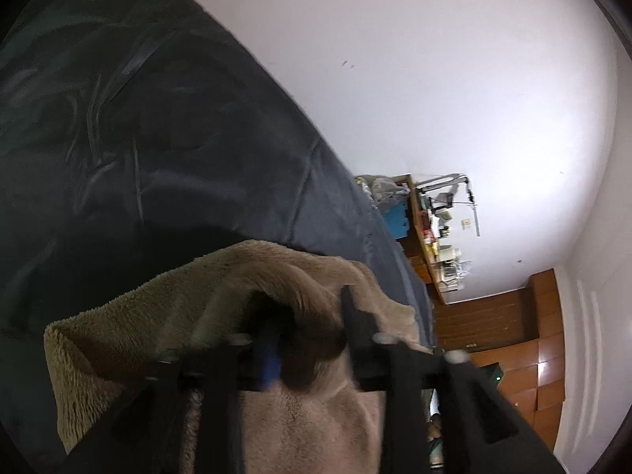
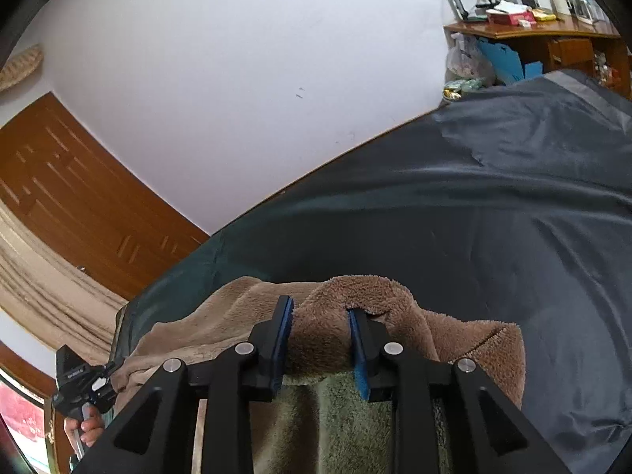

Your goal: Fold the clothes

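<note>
Bed cover [image 2: 493, 229]: a dark, slick-looking sheet spread over the whole work surface, creased in long shallow folds; it runs up to the white wall [image 2: 237, 59] behind.
Room edge: a wooden desk [image 2: 553, 39] piled with small items stands past the far corner of the bed, well apart from the work.
Garment [image 2: 324, 339]: a tan fleece piece, thick and fuzzy, lying on the cover at the near edge, bunched into a raised ridge; a greener-looking fleece layer lies beneath it close to the camera.
Right gripper [image 2: 320, 339]: its blue-padded jaws stand either side of a hump of fleece and press into it, so it reads as holding a thick pinch of the garment.
Left gripper [image 1: 306, 339]: jaws parted with a fold of the same fleece [image 1: 276, 276] bulging between them; the near side is blurred, and the pads do not appear to press the cloth, so I judge it released, not gripping.
Person's hand [image 2: 89, 428]: seen low at the left of the right-wrist view, wrapped around the left gripper's handle.
Stage, as a judgement: a fold has been laid down and the edges are being let go.
Risk one: the springy pile may unroll the fold once both sides are free.
Risk two: fleece snagging on a pad as it lifts off would drag the edge askew.
Risk three: the slick cover lets the whole bundle slide if tugged from one side.
</note>
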